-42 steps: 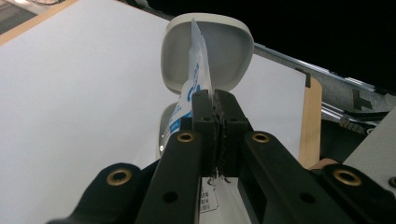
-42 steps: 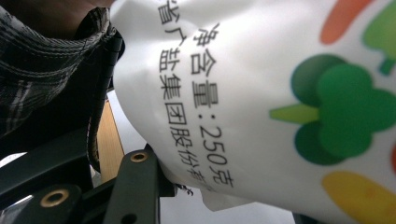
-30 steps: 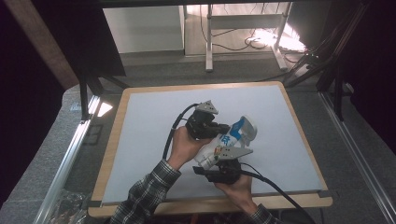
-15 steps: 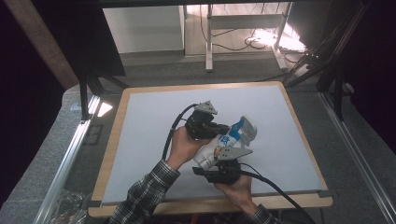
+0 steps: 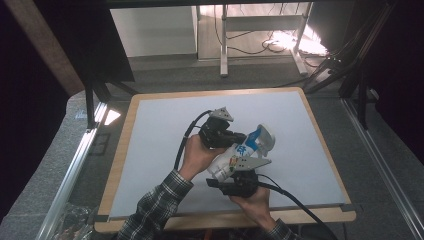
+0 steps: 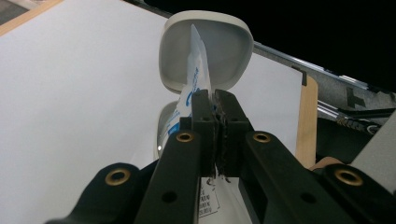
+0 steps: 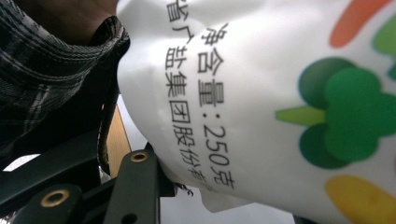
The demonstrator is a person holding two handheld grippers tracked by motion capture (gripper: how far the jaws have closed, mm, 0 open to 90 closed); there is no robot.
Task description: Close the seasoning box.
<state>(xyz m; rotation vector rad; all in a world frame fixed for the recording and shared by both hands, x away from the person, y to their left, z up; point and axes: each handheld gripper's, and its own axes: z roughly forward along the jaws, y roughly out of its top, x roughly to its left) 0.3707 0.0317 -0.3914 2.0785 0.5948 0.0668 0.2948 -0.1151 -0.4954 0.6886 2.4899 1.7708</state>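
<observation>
High view: a soft, pliable salt pouch [image 5: 239,156] is held above the surface [image 5: 160,145] between both grippers. Left gripper view: the thin top seam is pinched tight by the left hand-held gripper [image 6: 215,109], just before a white dish [image 6: 205,51]. Right gripper view: the bulging body is clamped by the right hand-held gripper [image 7: 154,186], the firmer hold for a heavy, sagging bag

**A count of what sits over the table**

One table [image 5: 150,150] with a pale top and a wooden rim carries the work. Two grippers are above it: the left gripper [image 5: 220,131] and the right gripper [image 5: 239,181], one in each of the person's two hands. One white bag [image 5: 235,159] with blue print is between them, over the middle of the table toward its near edge. One white bowl [image 6: 205,49] is at the bag's far end. Two cables trail off, one from each gripper.
</observation>
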